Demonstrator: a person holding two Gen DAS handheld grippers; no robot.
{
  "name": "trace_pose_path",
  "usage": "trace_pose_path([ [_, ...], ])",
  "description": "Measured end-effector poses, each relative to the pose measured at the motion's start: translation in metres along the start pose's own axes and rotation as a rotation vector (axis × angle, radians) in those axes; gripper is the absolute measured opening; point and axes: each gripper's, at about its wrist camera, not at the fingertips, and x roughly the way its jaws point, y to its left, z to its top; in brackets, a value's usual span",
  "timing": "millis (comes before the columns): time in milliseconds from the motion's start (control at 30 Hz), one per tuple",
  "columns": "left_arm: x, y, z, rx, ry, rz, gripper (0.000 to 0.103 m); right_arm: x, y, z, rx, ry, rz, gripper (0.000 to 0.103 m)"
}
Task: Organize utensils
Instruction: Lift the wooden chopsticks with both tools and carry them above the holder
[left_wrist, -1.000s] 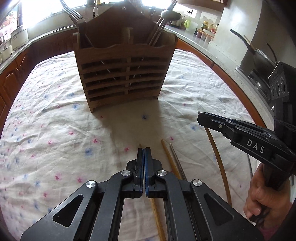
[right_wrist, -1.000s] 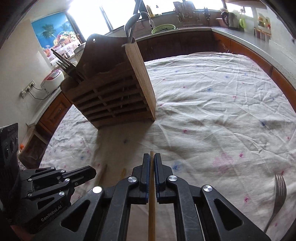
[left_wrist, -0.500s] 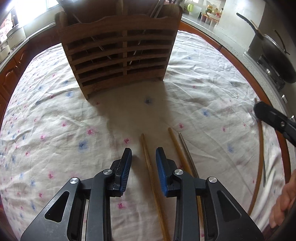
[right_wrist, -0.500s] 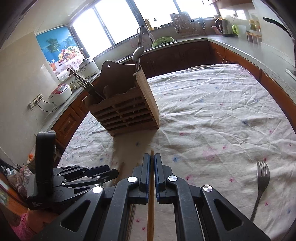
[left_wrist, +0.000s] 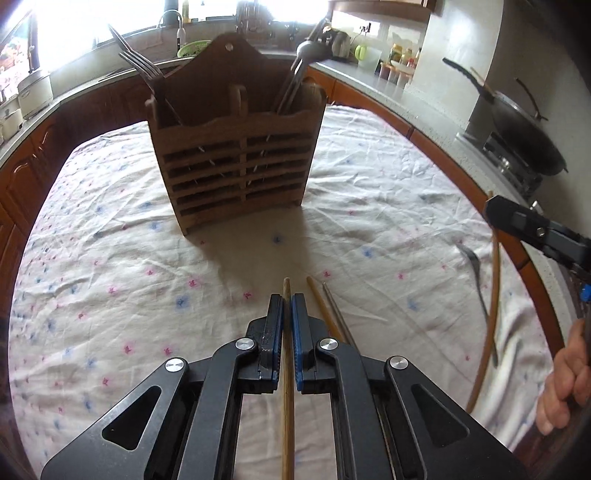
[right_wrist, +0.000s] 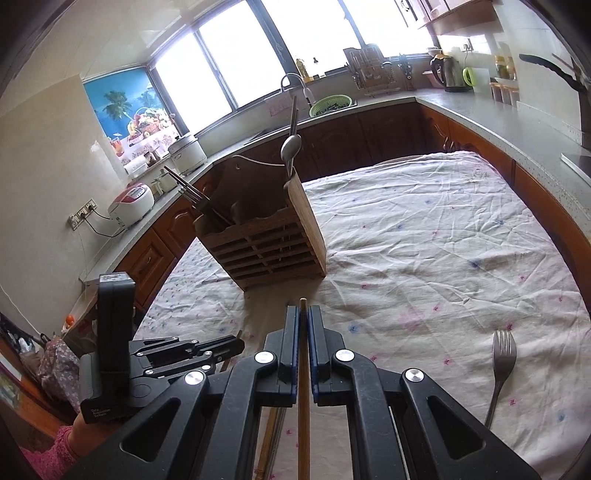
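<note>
Your left gripper is clamped on a slim, pale-brown wooden chopstick whose blunt tip pokes just past the pads. Your right gripper pinches a matching wooden stick; the slatted wooden holder stands ahead.

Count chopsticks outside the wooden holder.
4: held chopstick in the left gripper, second chopstick in the right gripper, wooden chopstick and metal chopstick on the tablecloth. More may be hidden.

Blown-out window glare, soft holder shadow on cloth, fisheye-bent edges.
</note>
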Motion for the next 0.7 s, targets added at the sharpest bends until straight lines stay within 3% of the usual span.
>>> trace_pose_path([
  [133, -0.043, 0.009, 0.000, -0.031, -0.074, -0.052, 0.004, -0.013, 0.012, 0.004, -0.020, -0.029, 0.018, 0.005],
  [300, -0.081, 0.006, -0.004, -0.045, -0.144, -0.060, 0.004, -0.026, 0.026, 0.005, -0.045, -0.055, 0.027, 0.005],
  [700, -0.132, 0.015, -0.008, -0.077, -0.278, -0.061, 0.004, -0.056, 0.050, 0.009, -0.090, -0.120, 0.040, 0.005],
])
